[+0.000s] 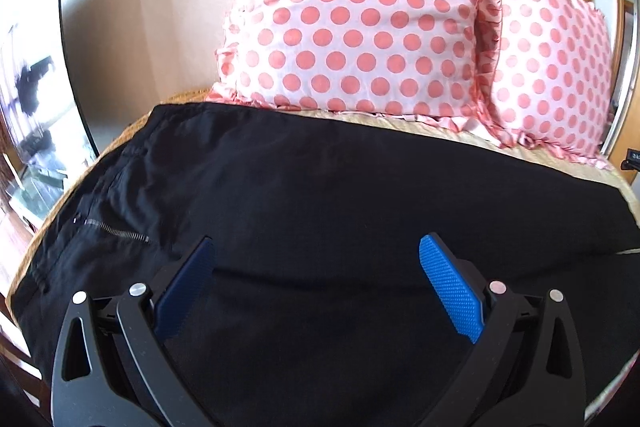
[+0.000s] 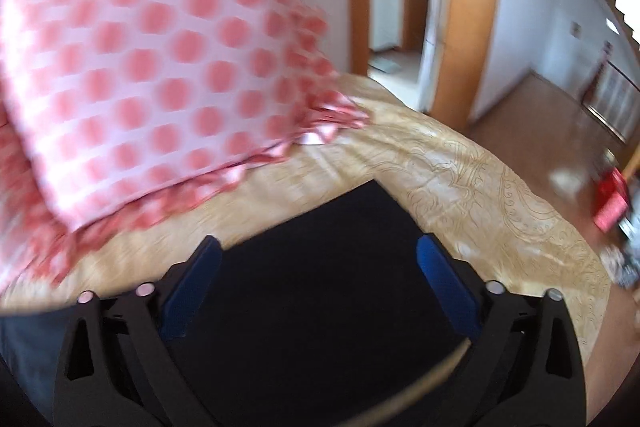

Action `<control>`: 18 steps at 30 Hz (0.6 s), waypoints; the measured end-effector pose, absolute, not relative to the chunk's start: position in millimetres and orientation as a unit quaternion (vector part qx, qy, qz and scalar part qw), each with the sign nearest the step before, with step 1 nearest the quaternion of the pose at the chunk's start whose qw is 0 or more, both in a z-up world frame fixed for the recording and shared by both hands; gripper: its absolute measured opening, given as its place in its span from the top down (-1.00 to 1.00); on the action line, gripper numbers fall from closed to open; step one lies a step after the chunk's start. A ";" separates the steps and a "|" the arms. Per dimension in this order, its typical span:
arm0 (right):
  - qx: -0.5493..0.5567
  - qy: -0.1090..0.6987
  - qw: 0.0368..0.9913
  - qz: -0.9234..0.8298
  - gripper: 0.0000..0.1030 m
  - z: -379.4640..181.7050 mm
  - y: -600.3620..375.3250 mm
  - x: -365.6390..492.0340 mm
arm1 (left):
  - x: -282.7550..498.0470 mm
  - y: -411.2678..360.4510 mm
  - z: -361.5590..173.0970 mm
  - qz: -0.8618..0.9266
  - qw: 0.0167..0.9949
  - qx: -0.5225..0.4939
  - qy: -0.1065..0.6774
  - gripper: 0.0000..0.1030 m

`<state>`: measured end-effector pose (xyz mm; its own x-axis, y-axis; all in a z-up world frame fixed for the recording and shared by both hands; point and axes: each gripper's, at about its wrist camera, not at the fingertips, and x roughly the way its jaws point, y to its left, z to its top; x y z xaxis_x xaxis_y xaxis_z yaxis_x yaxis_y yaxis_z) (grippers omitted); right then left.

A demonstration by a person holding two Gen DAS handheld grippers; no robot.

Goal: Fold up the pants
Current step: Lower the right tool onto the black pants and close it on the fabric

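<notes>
Both grippers, left (image 1: 316, 255) and right (image 2: 318, 255), jaws wide and empty, over one black pants (image 1: 280, 179) beside two dotted pillows (image 1: 352, 11).

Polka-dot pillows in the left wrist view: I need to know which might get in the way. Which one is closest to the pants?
The larger, front pillow: its frilled lower edge nearly meets the black pants. The second pillow stands behind it at the right.

Ahead of the left gripper (image 1: 316, 247) the flat black pants (image 1: 304, 187) leave open passage up to two polka-dot pillows (image 1: 360, 15) blocking the far side, while bare bedspread (image 2: 460, 187) lies free right of the right gripper (image 2: 318, 251).
</notes>
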<state>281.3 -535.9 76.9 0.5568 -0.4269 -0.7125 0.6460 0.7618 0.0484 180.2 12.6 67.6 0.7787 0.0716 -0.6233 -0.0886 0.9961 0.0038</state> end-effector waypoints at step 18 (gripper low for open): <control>0.144 0.394 0.816 -0.398 0.38 22.4 -570.7 332.6 | 202.3 2.3 47.8 0.028 0.938 0.009 0.347 -0.96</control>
